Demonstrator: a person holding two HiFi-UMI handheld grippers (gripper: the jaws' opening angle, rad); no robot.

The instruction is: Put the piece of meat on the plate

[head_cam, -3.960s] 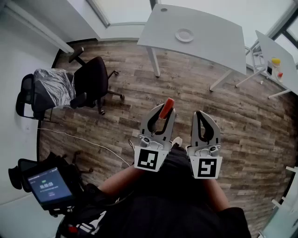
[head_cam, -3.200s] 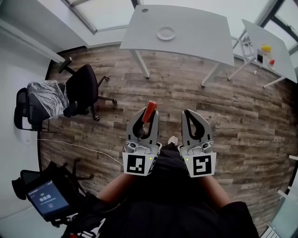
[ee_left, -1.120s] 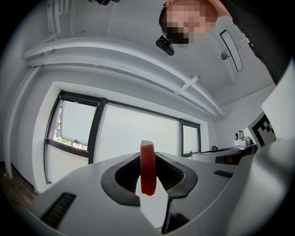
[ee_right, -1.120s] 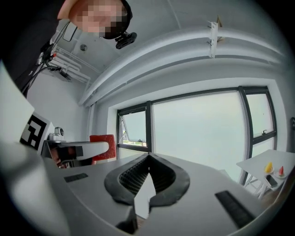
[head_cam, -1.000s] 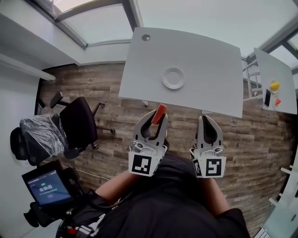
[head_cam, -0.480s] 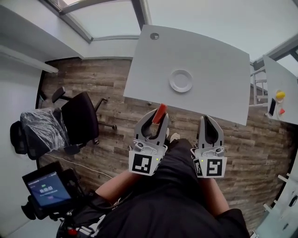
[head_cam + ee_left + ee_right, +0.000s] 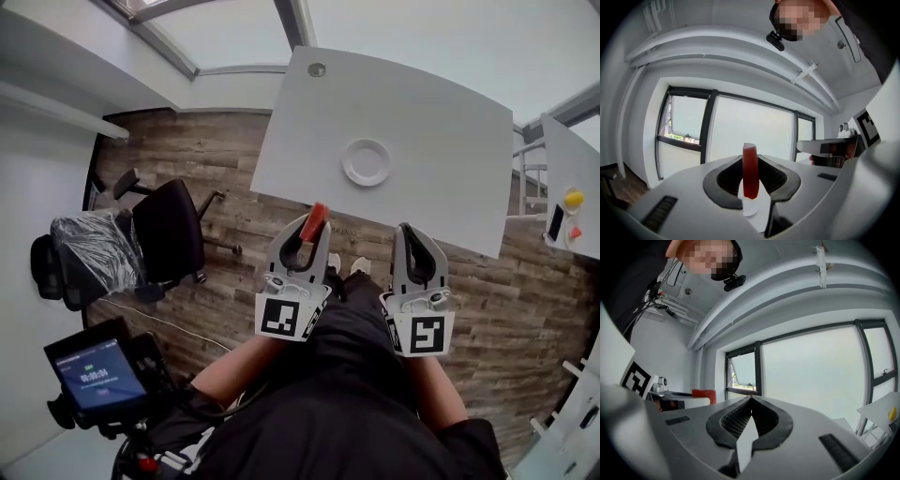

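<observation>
Head view: white plate [image 7: 366, 162] lies empty near the middle of the pale table [image 7: 431, 112]. All places below are referred to the plate.

Left tool [image 7: 309, 231]: held on the person's side of the plate, offset to its left. Jaws closed on the piece of meat [image 7: 314, 216], a thin red strip standing on edge between the pads. Its far end sticks out beyond the jaw tips. In the left gripper view the strip stands upright, clamped in the middle of the jaw gap. The meat is apart from the plate, and its tip lines up with the table edge nearest the person.

Right tool [image 7: 411, 231]: also on the person's side of the plate, offset to its right and level with the left tool. The right gripper view shows jaw tips meeting, nothing between them.

Wooden floor [image 7: 234, 178] shows under both tools. Black office chair [image 7: 169, 234] stands well to the left of the plate.
</observation>
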